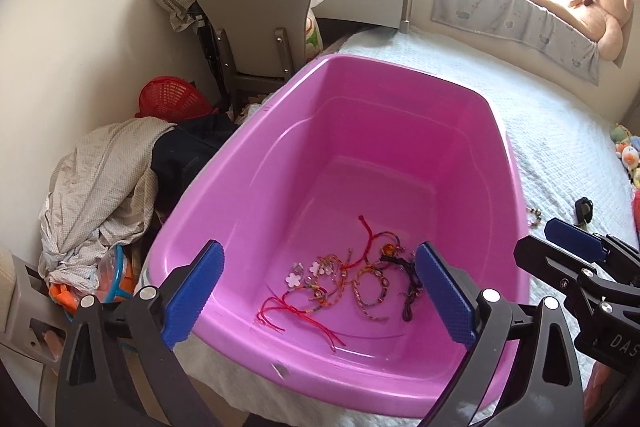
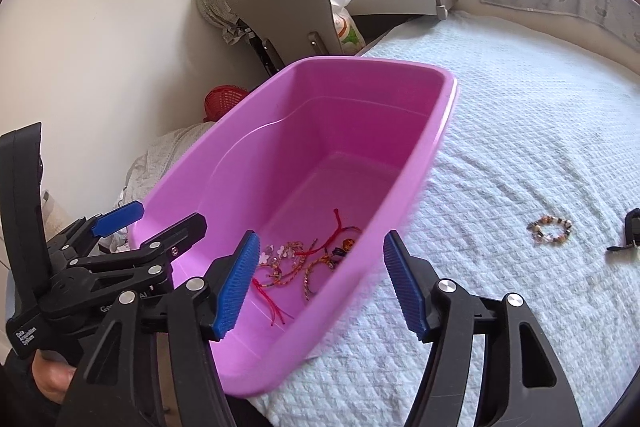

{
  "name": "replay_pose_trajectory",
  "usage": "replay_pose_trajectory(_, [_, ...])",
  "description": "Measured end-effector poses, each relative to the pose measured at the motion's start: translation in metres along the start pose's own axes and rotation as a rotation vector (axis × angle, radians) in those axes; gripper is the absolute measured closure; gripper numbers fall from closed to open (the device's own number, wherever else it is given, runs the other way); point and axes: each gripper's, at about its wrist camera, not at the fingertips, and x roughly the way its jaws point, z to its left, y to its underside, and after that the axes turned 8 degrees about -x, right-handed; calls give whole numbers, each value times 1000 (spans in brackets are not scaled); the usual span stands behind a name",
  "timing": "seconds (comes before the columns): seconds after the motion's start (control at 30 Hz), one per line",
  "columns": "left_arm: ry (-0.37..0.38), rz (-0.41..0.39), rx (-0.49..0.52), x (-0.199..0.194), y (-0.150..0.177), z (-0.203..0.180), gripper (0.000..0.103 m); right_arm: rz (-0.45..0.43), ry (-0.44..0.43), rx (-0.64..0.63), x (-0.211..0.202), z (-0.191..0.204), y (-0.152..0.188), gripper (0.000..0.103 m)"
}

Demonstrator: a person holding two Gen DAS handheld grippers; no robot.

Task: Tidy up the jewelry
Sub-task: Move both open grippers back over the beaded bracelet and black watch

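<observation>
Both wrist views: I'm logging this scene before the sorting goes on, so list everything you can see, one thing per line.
tub: one, pink, on the bed's near edge
bracelets and cords: a tangled heap, red, gold and dark, on the tub floor; count unclear
beaded bracelet: one, brown and pale, on the bedspread right of the tub
black object: one, right of that bracelet, cut off by the frame
bedspread: one, white, quilted
chair: one, grey, behind the tub
basket: one, red, on the floor
plush toy: one, beige, on the window ledge
left gripper: blue pads, open, over the tub
right gripper: blue pads, open, astride the tub's rim
</observation>
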Motion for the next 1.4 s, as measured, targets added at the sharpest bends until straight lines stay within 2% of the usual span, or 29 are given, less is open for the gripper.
replay_pose_trajectory(0.33, [73,-1,28,-24,28,-38,7,-23,76,52,-46,-42,50,37])
replay_pose_trajectory(0.4, [85,-4,44,-30,34,-48,7,-30,84,76,-55,-54,63,33])
replay_pose_trajectory(0.7, [180,-13,139,-53,66,-109,7,-7,189,166,-97,-114,129,33])
replay_pose_trajectory(0.87, [211,8,185,-53,78,-146,7,-10,254,217,-121,-149,155,32])
replay_pose_trajectory(1.07, [239,31,213,-48,84,-185,7,-54,313,282,-148,-187,176,32])
replay_pose_trajectory(1.2, [260,43,240,-41,86,-212,7,-37,332,326,-154,-213,188,32])
replay_pose_trajectory(1.4, [266,47,256,-27,90,-240,7,-77,367,409,-168,-247,210,32])
